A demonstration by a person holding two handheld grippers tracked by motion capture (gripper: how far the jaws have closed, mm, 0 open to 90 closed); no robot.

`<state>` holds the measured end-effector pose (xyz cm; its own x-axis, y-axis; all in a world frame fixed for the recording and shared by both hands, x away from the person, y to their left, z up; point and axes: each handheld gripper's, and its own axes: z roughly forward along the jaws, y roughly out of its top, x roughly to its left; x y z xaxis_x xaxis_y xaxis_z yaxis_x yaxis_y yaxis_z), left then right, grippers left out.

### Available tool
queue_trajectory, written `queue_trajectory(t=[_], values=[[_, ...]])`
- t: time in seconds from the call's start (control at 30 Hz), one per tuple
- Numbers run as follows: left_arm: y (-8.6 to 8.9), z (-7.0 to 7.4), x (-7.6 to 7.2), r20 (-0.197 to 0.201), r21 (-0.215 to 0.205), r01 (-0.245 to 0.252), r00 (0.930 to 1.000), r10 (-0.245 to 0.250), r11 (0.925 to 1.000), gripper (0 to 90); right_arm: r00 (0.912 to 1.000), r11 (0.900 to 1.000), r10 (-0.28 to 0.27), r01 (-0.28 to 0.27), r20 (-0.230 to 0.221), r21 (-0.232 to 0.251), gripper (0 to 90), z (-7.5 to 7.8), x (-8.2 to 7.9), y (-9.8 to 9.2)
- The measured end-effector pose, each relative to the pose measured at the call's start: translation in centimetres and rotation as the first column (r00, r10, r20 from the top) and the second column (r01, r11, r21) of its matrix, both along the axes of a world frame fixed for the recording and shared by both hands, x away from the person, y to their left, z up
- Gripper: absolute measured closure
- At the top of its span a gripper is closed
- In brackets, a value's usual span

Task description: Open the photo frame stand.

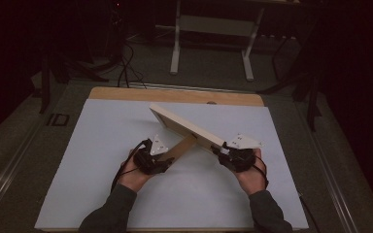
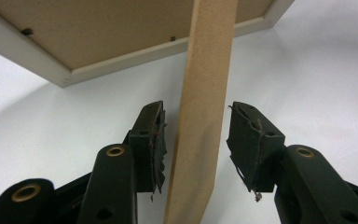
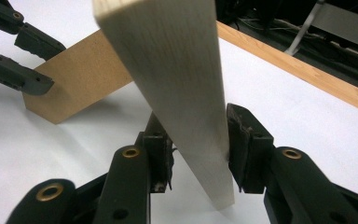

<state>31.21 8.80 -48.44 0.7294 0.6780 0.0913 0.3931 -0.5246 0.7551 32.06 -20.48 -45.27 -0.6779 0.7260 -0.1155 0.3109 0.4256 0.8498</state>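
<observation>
A pale wooden picture frame [image 1: 184, 125] stands tilted on the white sheet, its long edge facing me in the right gripper view [image 3: 177, 79]. My right gripper [image 3: 198, 144] is shut on that edge, both pads against the wood; from above it sits at the frame's near right end [image 1: 222, 149]. A brown fibreboard strut [image 2: 205, 93] runs from the frame's back panel [image 2: 98, 32] down to the sheet. My left gripper [image 2: 196, 140] is open around the strut, with a gap on each side. The strut [image 3: 84, 74] and left gripper [image 3: 49, 65] also show in the right gripper view.
A white sheet [image 1: 126, 194] covers the table, with a bare wooden strip [image 1: 175, 94] along its far edge. Beyond it are a dark floor, cables [image 1: 126, 68] and the white legs of a stand [image 1: 175, 48].
</observation>
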Motion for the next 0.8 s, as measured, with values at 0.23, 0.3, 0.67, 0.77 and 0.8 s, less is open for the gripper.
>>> queue_trajectory(t=[0.23, 0.3, 0.67, 0.77, 0.8], values=[[0.2, 0.1, -0.3, 0.007, -0.010, -0.005, 1.0000, 0.005, 0.9999, 54.8, 0.9999, 1.000, 0.004, -0.003, -0.012, 0.017, 62.0, 0.0, 0.1, -0.1], [0.4, 0.2, -0.4, 0.010, -0.013, -0.008, 0.9999, 0.008, 0.9999, 54.8, 0.9999, 1.000, 0.005, -0.005, -0.015, 0.017, 61.9, 0.0, 0.1, -0.1], [1.2, 0.7, -0.3, -0.020, -0.068, -0.016, 0.9997, 0.014, 0.9976, 56.2, 0.9993, 0.999, 0.016, -0.015, -0.034, 0.035, 59.9, 0.0, 0.3, -0.3], [1.5, 0.9, -0.1, -0.021, -0.080, -0.020, 0.9996, 0.019, 0.9966, 56.9, 0.9992, 0.999, 0.018, -0.017, -0.037, 0.034, 59.3, -0.1, 0.3, -0.4], [1.7, 1.1, -0.1, -0.025, -0.087, -0.028, 0.9994, 0.026, 0.9958, 57.0, 0.9991, 0.999, 0.018, -0.017, -0.038, 0.033, 59.0, -0.1, 0.3, -0.4]])
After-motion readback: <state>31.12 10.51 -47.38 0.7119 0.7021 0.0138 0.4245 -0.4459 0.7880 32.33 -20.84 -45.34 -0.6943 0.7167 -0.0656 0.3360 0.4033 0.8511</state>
